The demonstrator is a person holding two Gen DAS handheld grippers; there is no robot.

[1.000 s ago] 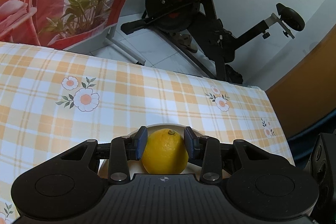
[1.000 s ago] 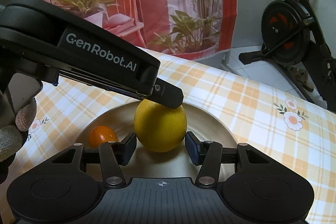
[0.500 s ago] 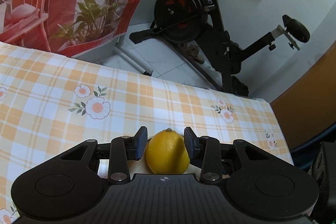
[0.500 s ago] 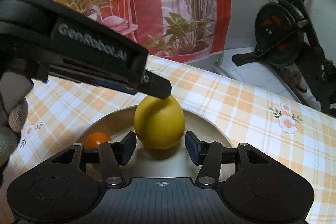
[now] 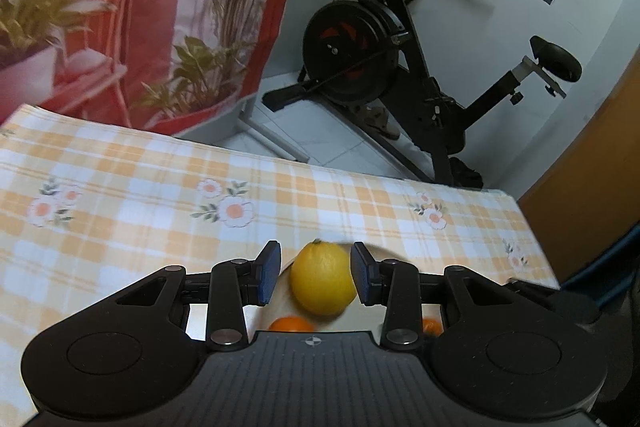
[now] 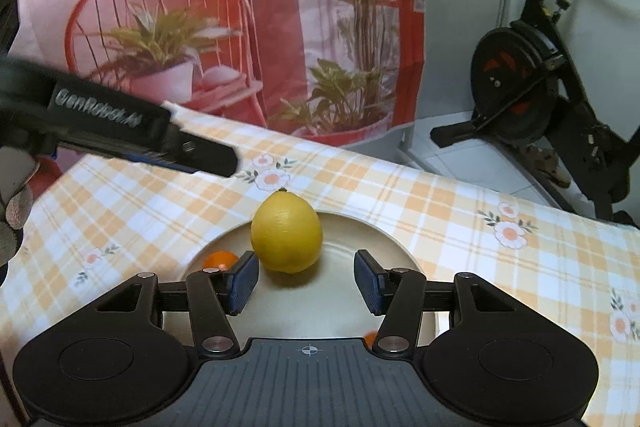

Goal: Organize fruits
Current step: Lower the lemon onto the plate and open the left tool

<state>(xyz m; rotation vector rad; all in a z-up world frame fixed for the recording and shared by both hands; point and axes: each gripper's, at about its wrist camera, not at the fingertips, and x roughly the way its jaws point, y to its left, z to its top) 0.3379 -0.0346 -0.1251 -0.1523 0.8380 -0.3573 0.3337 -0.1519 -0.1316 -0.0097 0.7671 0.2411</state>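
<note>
Now lemon [image 6: 286,231] sits upright on plate [image 6: 384,247].

Lemon [image 6: 286,231] is plain bright yellow, sitting on a beige plate [image 6: 360,247]. Small orange fruit [image 6: 219,259] next to it is deep orange. The desk [image 6: 440,211] cloth is an orange, yellow and white plaid with little white flowers, orange centres, green leaves. Both grippers are matte black with blue fingers [image 6: 243,281]. Backdrop [image 6: 240,7] behind is red and pink with printed green plants. Exercise bike [image 5: 384,67] is black with red bits in the wheel.
</note>
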